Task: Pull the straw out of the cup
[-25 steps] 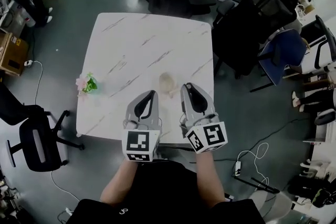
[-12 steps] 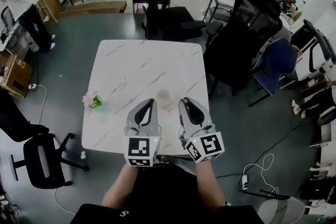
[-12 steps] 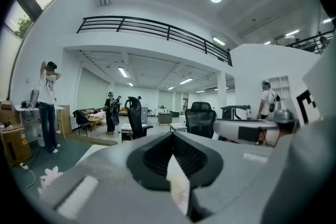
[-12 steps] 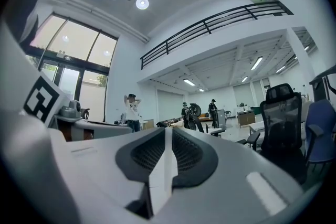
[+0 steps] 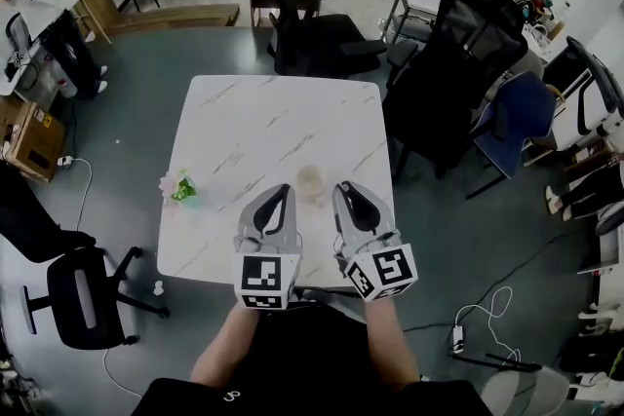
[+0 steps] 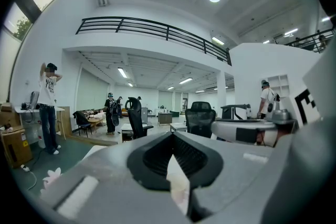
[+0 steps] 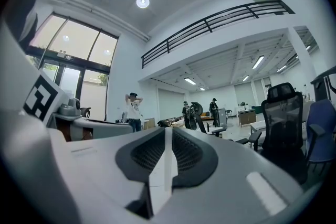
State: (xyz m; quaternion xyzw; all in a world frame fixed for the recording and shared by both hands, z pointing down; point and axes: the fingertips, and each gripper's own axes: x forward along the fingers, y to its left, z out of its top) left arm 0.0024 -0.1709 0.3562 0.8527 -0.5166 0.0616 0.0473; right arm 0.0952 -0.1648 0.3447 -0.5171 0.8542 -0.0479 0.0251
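A pale, translucent cup (image 5: pixel 311 178) stands on the white marble table (image 5: pixel 263 127) near its front edge. I cannot make out a straw in it. In the head view my left gripper (image 5: pixel 282 191) hovers just left of the cup and my right gripper (image 5: pixel 345 189) just right of it, both held level and pointing away from me. In the left gripper view the left gripper (image 6: pixel 173 139) has its jaws together with nothing between them. The right gripper view shows the right gripper (image 7: pixel 168 134) the same way, and neither of these views shows the cup.
A small bunch of pink flowers with green leaves (image 5: pixel 180 187) lies at the table's left edge. Black office chairs (image 5: pixel 312 29) stand behind and right of the table, another (image 5: pixel 83 292) at the front left. Cables run across the floor. People stand in the far room.
Both grippers have lifted a little and stay side by side around the cup. The head view has drawn back, so the table looks smaller and more of the room shows.
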